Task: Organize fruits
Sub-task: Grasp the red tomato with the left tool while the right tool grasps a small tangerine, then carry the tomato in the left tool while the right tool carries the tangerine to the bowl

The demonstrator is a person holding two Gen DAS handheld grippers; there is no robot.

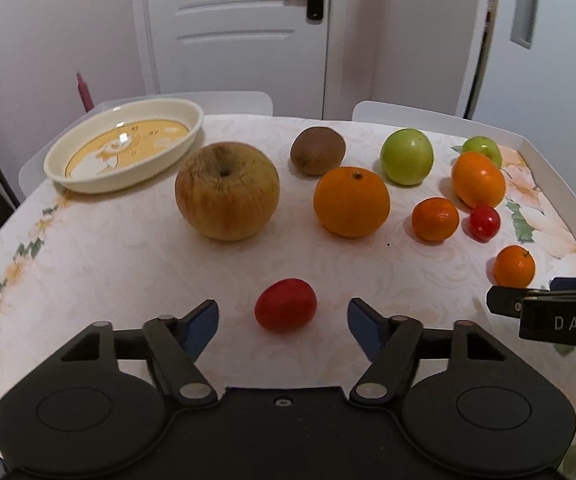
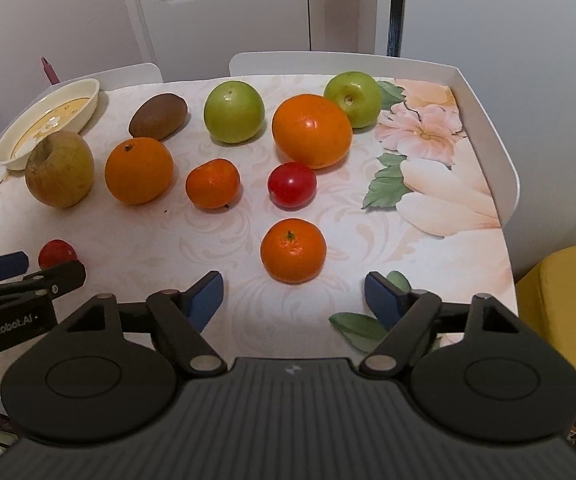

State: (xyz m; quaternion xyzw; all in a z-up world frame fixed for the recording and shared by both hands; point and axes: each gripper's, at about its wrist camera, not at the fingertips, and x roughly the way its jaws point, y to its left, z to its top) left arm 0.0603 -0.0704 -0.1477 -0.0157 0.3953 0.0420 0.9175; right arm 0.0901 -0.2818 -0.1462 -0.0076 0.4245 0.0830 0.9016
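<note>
— Over the left gripper (image 1: 283,312), what do you see?

— Its jaws stand wide, holding nothing, and a red tomato (image 1: 285,310) sits on the table (image 1: 108,264) right between the blue fingertips (image 1: 204,320), touching neither. Beyond it there's a wrinkled apple (image 1: 227,191), an orange (image 1: 351,202) beside it and a kiwi (image 1: 317,150) behind. The cream dish (image 1: 128,146) lies far left, no fruit in it. Off to the right — two green apples, a second orange, two mandarins and another tomato, bunched together.

— And from the right one?

— The right gripper (image 2: 293,294) is spread wide too, gripping nothing. A mandarin (image 2: 293,250) rests just ahead of the gap, apart from both fingertips. Behind it sit a tomato (image 2: 291,184) and a second mandarin (image 2: 212,183), then the big orange (image 2: 311,131) touching a green apple (image 2: 353,98). Another green apple (image 2: 234,112) stands to the left, by the kiwi. The left gripper shows at the left edge, with its tomato partly hidden.
</note>
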